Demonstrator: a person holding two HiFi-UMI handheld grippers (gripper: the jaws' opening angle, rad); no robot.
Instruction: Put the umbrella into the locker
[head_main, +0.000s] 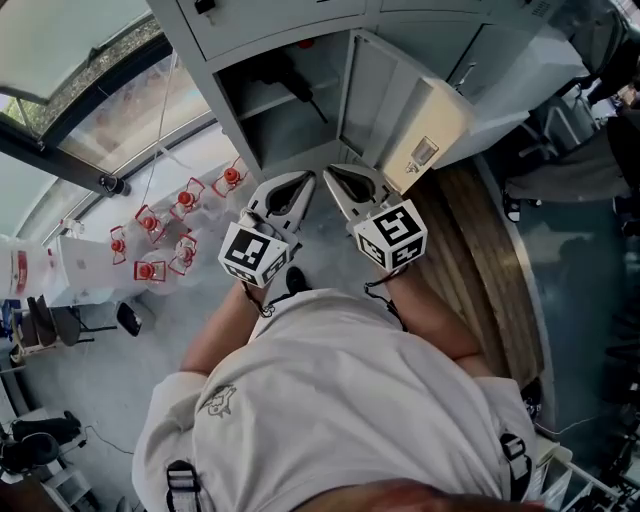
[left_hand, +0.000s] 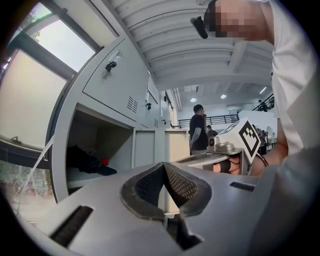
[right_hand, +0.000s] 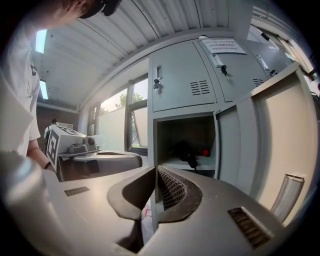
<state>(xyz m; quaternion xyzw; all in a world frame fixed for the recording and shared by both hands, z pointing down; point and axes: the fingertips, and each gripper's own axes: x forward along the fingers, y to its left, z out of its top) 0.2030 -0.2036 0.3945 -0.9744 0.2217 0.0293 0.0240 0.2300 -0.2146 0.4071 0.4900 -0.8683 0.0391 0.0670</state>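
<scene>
Locker shelf (right_hand: 173, 162), black umbrella (right_hand: 185, 151) lying on it (folded)

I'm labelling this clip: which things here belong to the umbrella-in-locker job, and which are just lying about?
Job: umbrella lying inside the open locker; locker door; left claw and right claw, both shut and empty.
Lying about: red stands; a bystander.

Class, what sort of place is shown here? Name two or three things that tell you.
Probably a locker area in a large workshop or lab hall: a bank of grey metal lockers, one open with a dark umbrella inside, a ribbed ceiling and big windows.
</scene>
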